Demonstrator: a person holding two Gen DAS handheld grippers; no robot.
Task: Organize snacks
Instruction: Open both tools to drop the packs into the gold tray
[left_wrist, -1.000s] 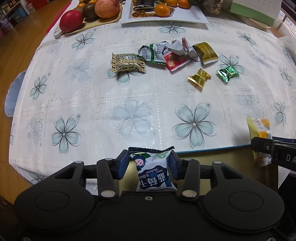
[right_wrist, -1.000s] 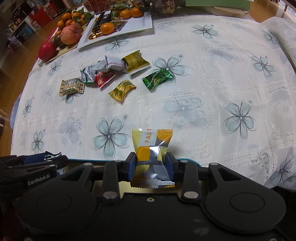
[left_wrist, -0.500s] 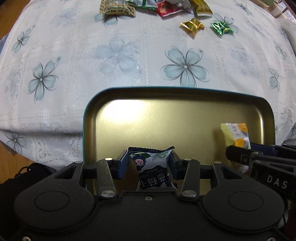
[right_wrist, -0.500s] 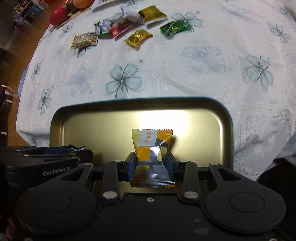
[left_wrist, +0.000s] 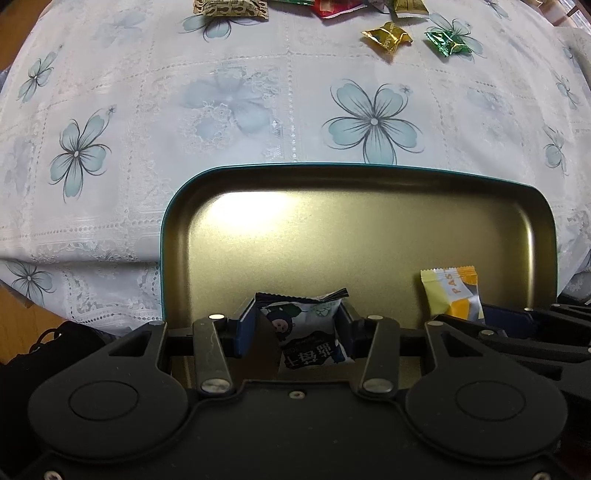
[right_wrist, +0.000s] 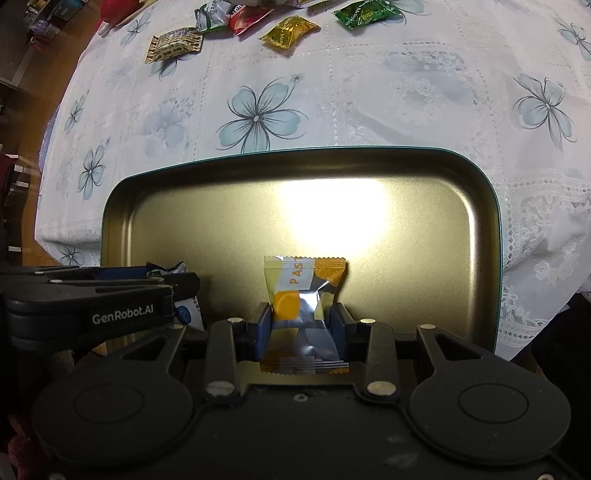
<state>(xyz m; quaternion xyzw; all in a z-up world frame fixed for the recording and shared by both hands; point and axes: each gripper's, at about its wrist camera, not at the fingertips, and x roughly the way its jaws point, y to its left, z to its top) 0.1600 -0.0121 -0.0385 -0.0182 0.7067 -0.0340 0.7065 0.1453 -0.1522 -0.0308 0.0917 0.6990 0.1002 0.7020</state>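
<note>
While we hover both claws over the gold tray (left_wrist: 369, 236), its far rim ahead of the fingers, a careless release could bounce a packet onto the worktop (left_wrist: 258, 110). Our left claw (left_wrist: 295, 328), jaws fairly wide, pinches the blue-and-white snack packet (left_wrist: 306, 325); our right claw (right_wrist: 301, 326), jaws narrower, grips the yellow-orange packet (right_wrist: 303, 284). Standing side by side, they might knock together. Farther ahead, loose sweets like the gold candy (left_wrist: 386, 35) wait, easily overlooked.

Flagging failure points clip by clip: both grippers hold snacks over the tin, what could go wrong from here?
The left gripper and right gripper sit close together above the gold tin, so they may collide. The blue-and-white packet looks crumpled, so it could snag on release. The yellow packet may land on the tin's near edge.
</note>
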